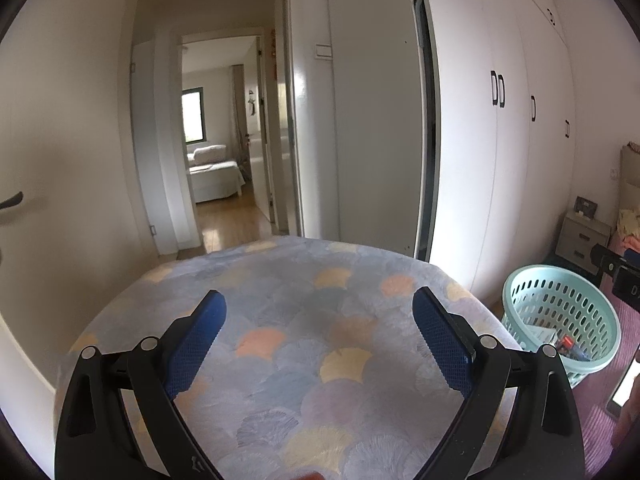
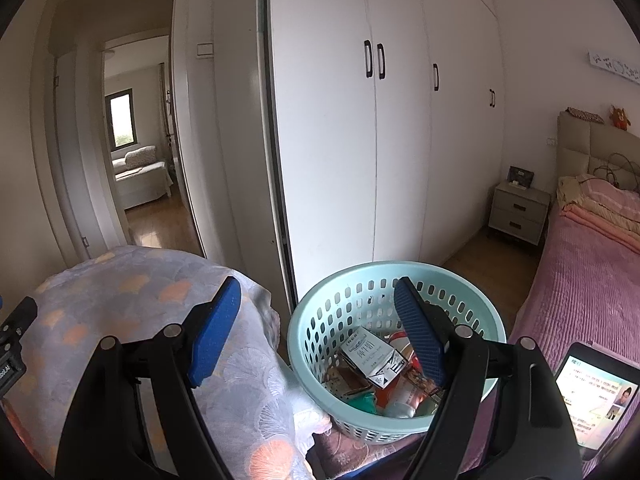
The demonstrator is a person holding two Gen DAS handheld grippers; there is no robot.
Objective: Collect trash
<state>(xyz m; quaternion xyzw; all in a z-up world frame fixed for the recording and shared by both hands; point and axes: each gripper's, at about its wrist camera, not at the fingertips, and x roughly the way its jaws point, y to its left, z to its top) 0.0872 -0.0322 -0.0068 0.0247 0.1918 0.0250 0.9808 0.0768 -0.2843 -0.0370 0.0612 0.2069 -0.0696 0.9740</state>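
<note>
Trash point(image 2: 384, 368) is already piled in the mint basket point(image 2: 320, 320): a torn carton, some red wrappers, a white bottle and a green bit, all sitting low inside it. The basket stands on the pink bed point(image 2: 580, 280), just beside the blanket-covered desk point(image 1: 304, 320), near the lit tablet point(image 2: 592, 392).

Both tools are empty right now. The left gripper point(image 1: 320, 344) has its jaws spread wide over the scallop-pattern blanket with nothing between them, and the right gripper point(image 2: 320, 332) is the same, jaws spread, one finger over the blanket and the other over the basket's mouth.

The desk top looks bare in both views, so my guess is the job is basically wrapped up or close to it. If anything's left, it's a sweep:

- scan the blanket edges and folds, since small scraps hide well in that busy pattern
- keep the jaws wide until you're right over a piece
- drop from above the basket's middle, not the rim, because it's light and could tip on the soft bed
- mind the tablet right next to it
</note>
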